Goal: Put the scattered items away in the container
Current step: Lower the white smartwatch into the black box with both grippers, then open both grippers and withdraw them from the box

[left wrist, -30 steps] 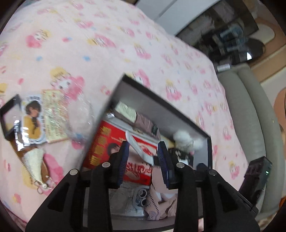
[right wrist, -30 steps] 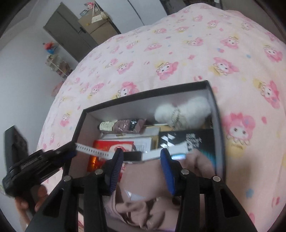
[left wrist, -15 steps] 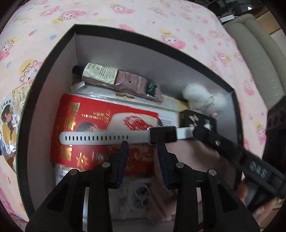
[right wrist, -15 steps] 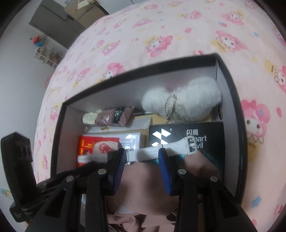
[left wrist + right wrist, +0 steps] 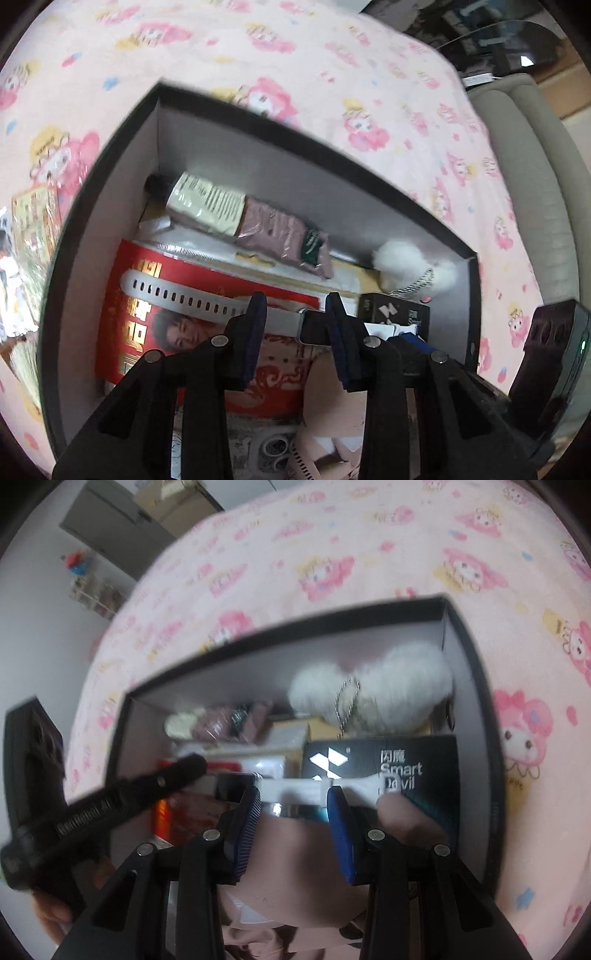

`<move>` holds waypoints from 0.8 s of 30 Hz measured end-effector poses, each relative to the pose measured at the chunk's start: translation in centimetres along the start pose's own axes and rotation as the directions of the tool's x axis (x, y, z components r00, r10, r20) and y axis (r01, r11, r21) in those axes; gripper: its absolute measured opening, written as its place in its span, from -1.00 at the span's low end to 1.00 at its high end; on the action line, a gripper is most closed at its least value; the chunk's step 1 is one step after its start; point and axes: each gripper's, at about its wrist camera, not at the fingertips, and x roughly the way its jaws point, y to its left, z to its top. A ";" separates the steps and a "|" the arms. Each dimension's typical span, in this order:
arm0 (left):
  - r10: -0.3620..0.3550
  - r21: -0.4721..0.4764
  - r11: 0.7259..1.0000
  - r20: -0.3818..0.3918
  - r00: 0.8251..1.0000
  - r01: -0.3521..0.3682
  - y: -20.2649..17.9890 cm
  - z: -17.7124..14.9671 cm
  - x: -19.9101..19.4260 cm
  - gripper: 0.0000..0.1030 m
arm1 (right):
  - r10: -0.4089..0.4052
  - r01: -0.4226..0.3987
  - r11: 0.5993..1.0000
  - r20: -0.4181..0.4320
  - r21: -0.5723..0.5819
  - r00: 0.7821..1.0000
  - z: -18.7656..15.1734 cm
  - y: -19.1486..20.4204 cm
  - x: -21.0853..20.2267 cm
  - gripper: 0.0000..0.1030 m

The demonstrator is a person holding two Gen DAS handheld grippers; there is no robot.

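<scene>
From the left wrist camera, the left tongs [image 5: 293, 314] hover over the black box [image 5: 62, 258] on the pink cartoon-print bed [image 5: 295, 55], their blue pads parted with nothing gripped between them. Just past the tips a white smartwatch [image 5: 221, 304] lies stretched across a red packet [image 5: 147, 325], its perforated strap running to the left and its dark face near the right pad. Farther in, a pink-and-cream tube [image 5: 251, 221] lies along the far wall, a white fluffy keychain [image 5: 410, 266] fills the far right corner, and a black carton [image 5: 395, 314] sits in front of it. Loose card packets [image 5: 29, 229] remain on the bed to the left of the box.

From the right wrist camera, the right tongs [image 5: 293, 805] hang over the same box [image 5: 476, 672], open as well; the watch's white strap [image 5: 295, 786] crosses just beyond the tips, and I cannot tell whether the pads touch it. The black carton [image 5: 380, 760], printed "Smart Devil", lies to the right, the fluffy keychain [image 5: 373, 686] behind it, the tube [image 5: 221, 722] at the far left. The left tongs [image 5: 195, 768], blurred, reach in from the left over the watch face.
</scene>
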 end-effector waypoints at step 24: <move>-0.067 0.395 0.918 0.225 0.972 -0.028 -4.3 -12.8 -13.1 0.07 | -0.165 0.181 0.983 0.314 -0.021 0.935 -10.9 4.4 -10.6 -0.12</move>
